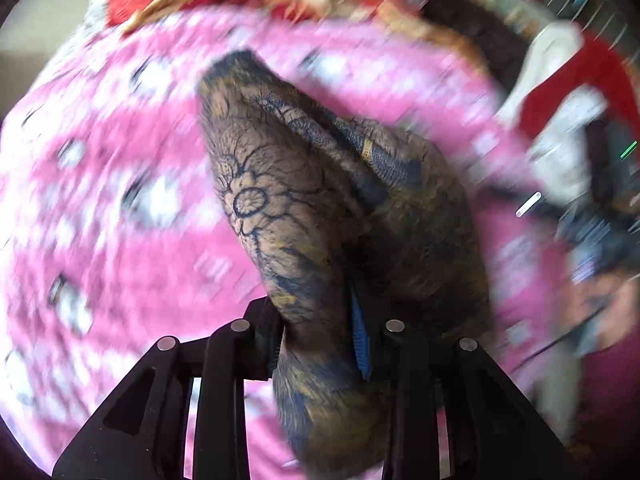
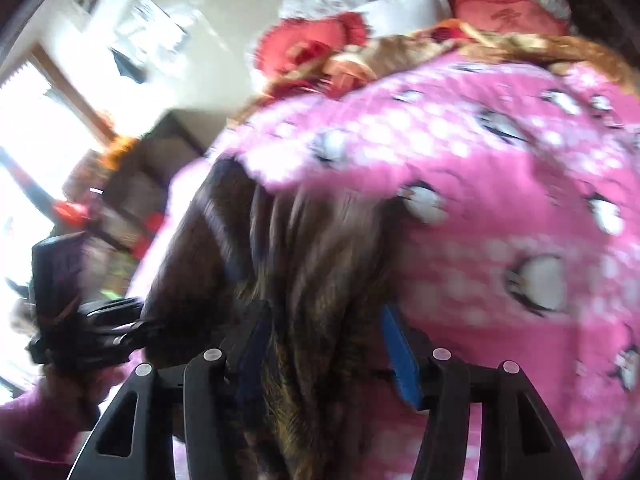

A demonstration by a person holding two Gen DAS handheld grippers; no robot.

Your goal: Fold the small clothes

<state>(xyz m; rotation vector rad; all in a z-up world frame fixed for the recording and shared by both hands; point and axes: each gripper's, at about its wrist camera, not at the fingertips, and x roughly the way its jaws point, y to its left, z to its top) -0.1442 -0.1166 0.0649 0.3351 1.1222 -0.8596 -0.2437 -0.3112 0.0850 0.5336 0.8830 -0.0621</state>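
Left wrist view is showing the left gripper (image 1: pixel 320 344) clenching a bunched brown cloth (image 1: pixel 320 200) printed with dark blue floral lines and yellow flecks. The cloth is passing between the two black fingers, and a blue pad (image 1: pixel 360 344) is pressing against its right side. The cloth is hanging in a rumpled peak above a pink bedspread (image 1: pixel 100 200) dotted with white and black figures. Red and gold cushions (image 2: pixel 316 48) are lying at the far end of the bed. The background is smearing with motion blur.

Right wrist view is showing the right gripper (image 2: pixel 332 348) with the same brown cloth running between its fingers in long folds. The blue pad (image 2: pixel 400 360) on the right is sitting just beside the fabric, and whether it is pressing the cloth I cannot tell. The left gripper is appearing at the left edge, held by a hand (image 2: pixel 68 396) in a pink sleeve (image 2: pixel 28 432), gripping the cloth's far end. A bright window (image 2: pixel 32 120) is glaring at the left.
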